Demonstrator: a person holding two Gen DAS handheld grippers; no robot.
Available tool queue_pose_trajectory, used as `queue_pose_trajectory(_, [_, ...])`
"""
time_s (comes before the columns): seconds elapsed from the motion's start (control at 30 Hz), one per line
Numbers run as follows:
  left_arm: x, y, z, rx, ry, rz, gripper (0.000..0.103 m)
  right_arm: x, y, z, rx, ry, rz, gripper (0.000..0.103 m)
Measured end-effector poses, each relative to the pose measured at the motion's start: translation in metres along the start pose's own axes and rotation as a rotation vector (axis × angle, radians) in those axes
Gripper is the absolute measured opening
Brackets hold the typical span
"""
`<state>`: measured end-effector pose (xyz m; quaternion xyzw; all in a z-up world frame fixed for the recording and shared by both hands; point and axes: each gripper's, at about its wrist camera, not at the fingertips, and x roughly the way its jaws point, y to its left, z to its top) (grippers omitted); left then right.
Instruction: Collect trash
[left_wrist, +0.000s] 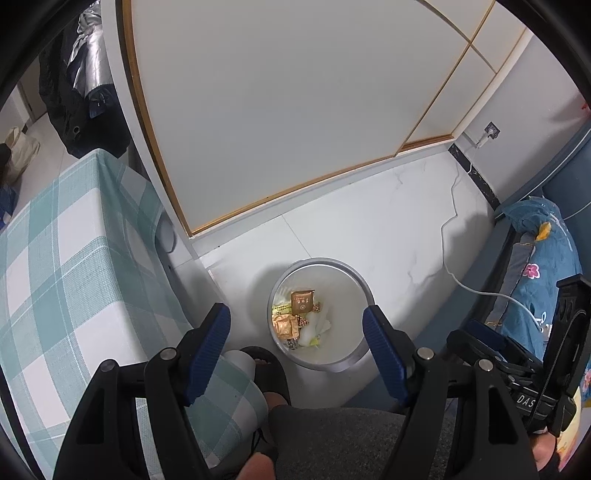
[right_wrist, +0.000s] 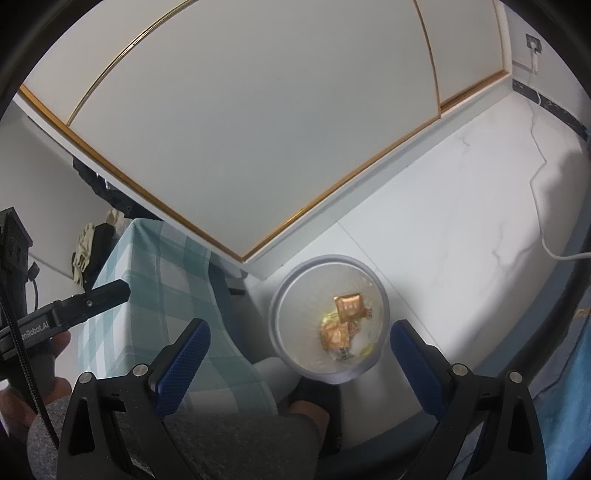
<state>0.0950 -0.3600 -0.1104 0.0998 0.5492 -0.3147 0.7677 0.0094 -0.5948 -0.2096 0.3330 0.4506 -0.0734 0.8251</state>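
Left wrist: wrapper-littered white bin (left_wrist: 320, 325)

We see soft, even indoor light in both views, dimmer toward the bottom under each gripper. Fisheye bending curves the wardrobe door (left_wrist: 280, 107) edges ahead of us, and a black vignette rings each frame. The bin (right_wrist: 328, 317) ahead of the right gripper (right_wrist: 295, 354) looks hazy and washed out, sharper from the left. Faint shadows lie on the floor (left_wrist: 388, 236).
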Motion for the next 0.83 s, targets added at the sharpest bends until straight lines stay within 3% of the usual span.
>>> queue_pose_trajectory(0.83, [-0.014,0.008,-0.009,-0.034,-0.025,-0.009,0.071,-0.012,0.007,0.004,-0.009,-0.015,-0.004,0.099])
